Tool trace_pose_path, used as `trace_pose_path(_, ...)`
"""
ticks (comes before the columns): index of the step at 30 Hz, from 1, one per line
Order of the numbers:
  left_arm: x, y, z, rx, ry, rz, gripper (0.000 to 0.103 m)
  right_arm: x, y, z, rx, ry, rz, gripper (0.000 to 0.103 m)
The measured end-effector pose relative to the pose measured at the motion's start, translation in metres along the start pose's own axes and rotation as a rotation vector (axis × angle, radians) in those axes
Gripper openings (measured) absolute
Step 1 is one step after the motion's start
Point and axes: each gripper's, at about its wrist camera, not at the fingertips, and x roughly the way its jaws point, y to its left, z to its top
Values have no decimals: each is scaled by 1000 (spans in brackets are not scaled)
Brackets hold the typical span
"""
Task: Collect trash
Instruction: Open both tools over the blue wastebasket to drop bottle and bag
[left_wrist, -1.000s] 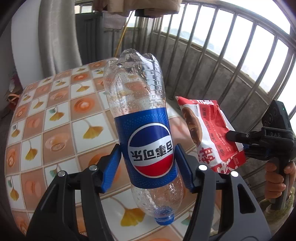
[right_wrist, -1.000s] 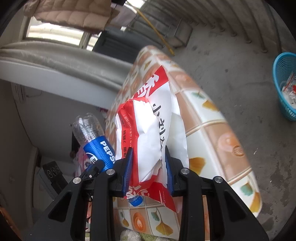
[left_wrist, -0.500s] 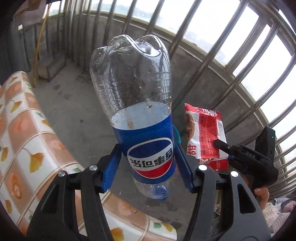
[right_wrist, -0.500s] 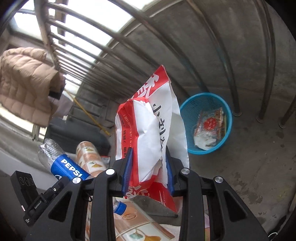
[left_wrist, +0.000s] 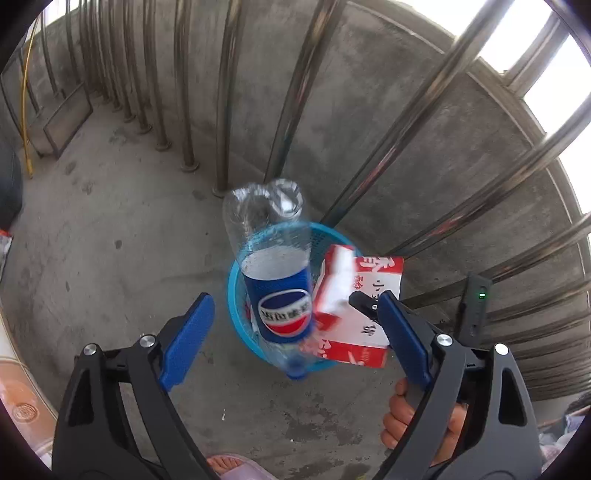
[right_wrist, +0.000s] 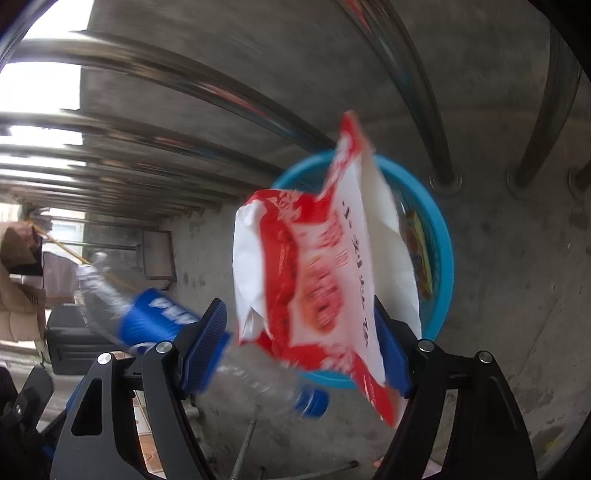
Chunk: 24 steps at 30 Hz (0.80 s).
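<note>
Left wrist: left gripper (left_wrist: 295, 328) now open, bottle (left_wrist: 275, 273) released over basket (left_wrist: 234, 295).

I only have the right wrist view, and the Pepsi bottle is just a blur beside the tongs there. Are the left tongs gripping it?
Observer: No. The left wrist view shows the left tongs wide open, with both pads clear of the Pepsi bottle.
Reviewer: Which way up is it?
Observer: Its round logo reads upside down there, with the cap lowest.
Reviewer: Is it lined up with the bin?
Observer: From that view the label and cap overlap the blue basket. The cap sits at the near rim, so it might clip the edge.
</note>
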Motion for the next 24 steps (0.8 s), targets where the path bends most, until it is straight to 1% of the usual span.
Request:
trace_pose_path(1,7,4,-3,-31,28,-16,85,16,-19,3,77,48,-21,74)
trace_pose_path(2,8,7,-4,-50,41,-32,85,24,-36,3,140,71,-22,74)
trace_pose_path(4,4,10,-10,-45,43,-63,85,22,-55,-1,196,50,-4,74)
trace_pose_path(6,-10,11,-14,-4,21,-68,85,6,-59,-6,186,4,59,74)
trace_pose_path(9,-34,8,-25,29,-29,-66,85,-16,-52,-4,138,-53,116,74)
trace_pose_path(12,-66,17,-33,51,-94,-56,85,-41,-43,-6,116,-106,168,74)
trace_pose_path(14,-91,18,-37,54,-140,-52,85,-59,-32,-9,88,-149,179,74)
trace_pose_path(17,-140,27,-51,47,-224,-54,85,-89,-3,-22,-12,-204,191,75)
trace_pose_path(20,-195,40,-77,37,-314,-30,85,-120,40,-54,-177,-235,203,75)
trace_pose_path(22,-232,50,-103,21,-379,-11,86,-144,71,-80,-313,-259,209,75)
trace_pose_path(23,-252,54,-119,15,-411,10,87,-154,91,-96,-386,-272,205,76)
trace_pose_path(24,-269,57,-131,4,-442,39,91,-167,107,-117,-461,-290,206,81)
